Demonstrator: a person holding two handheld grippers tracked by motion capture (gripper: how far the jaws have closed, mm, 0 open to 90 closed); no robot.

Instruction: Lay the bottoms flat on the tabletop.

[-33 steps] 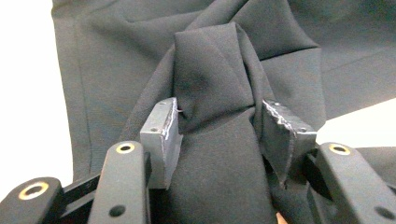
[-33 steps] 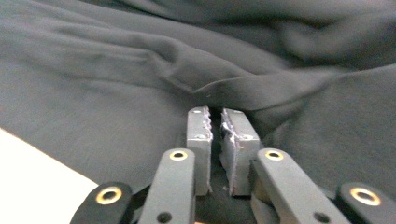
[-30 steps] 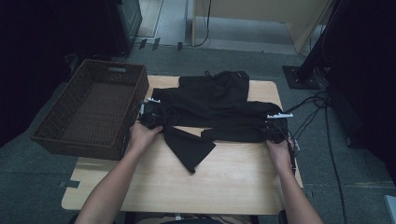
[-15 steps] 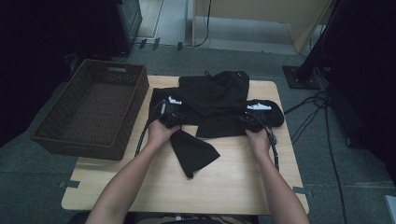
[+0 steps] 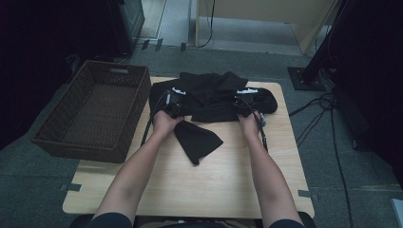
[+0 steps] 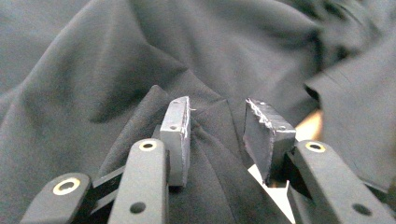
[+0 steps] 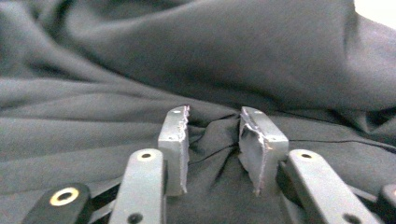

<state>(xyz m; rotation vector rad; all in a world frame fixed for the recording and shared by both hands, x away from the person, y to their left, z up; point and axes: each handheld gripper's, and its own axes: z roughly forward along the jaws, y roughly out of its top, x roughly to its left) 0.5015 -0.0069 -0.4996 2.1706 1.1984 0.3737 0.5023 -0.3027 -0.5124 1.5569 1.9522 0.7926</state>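
Black garment (image 5: 209,97) lies bunched across the far half of the wooden table (image 5: 228,180), just right of the wicker basket (image 5: 95,111). Left gripper (image 6: 217,128) and right gripper (image 7: 215,135) each pinch a ridge of its cloth; left jaws have just widened, right narrowed.

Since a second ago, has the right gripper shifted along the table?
Yes. The right gripper has come inward from near the table's right edge toward the middle, bunching the black garment between its jaws, which have just been closing.
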